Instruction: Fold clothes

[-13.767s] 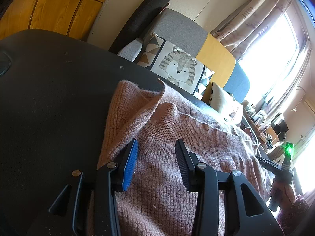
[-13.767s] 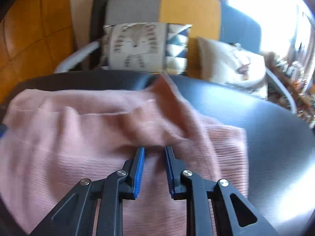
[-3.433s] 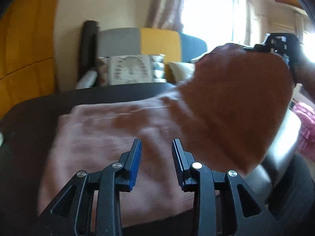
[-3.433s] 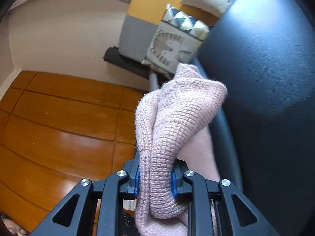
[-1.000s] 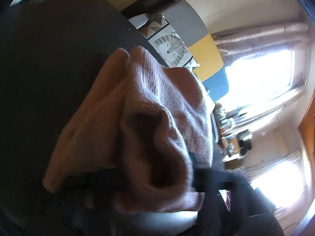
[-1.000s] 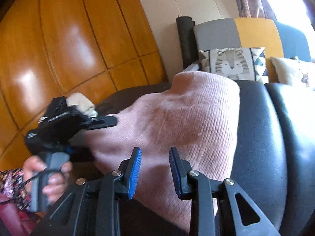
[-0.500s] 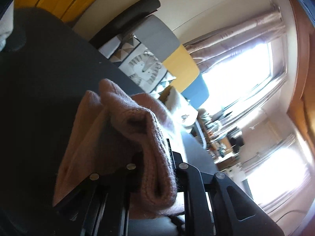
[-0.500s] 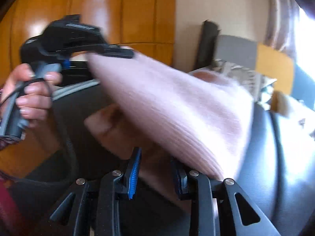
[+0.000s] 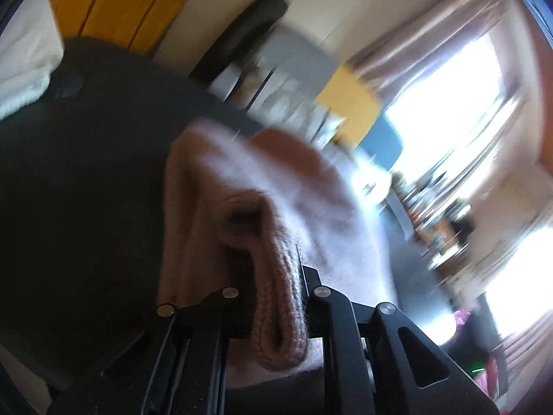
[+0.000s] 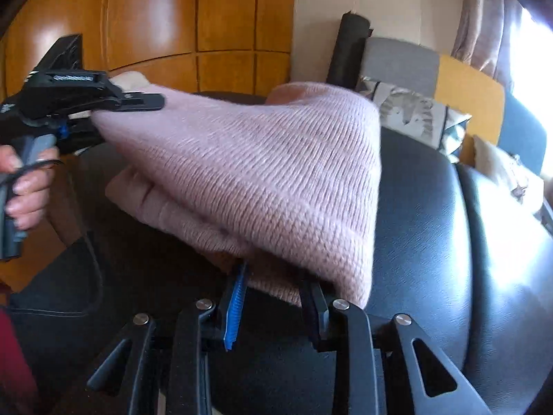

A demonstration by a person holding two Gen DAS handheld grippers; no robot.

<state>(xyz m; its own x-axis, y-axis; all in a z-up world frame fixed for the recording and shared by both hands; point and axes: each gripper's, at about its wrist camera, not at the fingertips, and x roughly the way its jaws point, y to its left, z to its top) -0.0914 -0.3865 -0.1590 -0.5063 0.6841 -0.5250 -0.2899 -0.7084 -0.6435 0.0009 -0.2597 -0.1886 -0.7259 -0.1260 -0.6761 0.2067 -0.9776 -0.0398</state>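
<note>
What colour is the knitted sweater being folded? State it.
Dusty pink. The sweater shows best in the right wrist view, where its ribbed knit is sharp.

The left gripper is clamped on a thick rolled edge of the pink sweater, its jaws pressed against the knit on both sides. A bare hand wraps that gripper's handle, left of the sweater. The right gripper sits at the sweater's near lower edge, jaws spread apart, the fabric draped over their tips.
</note>
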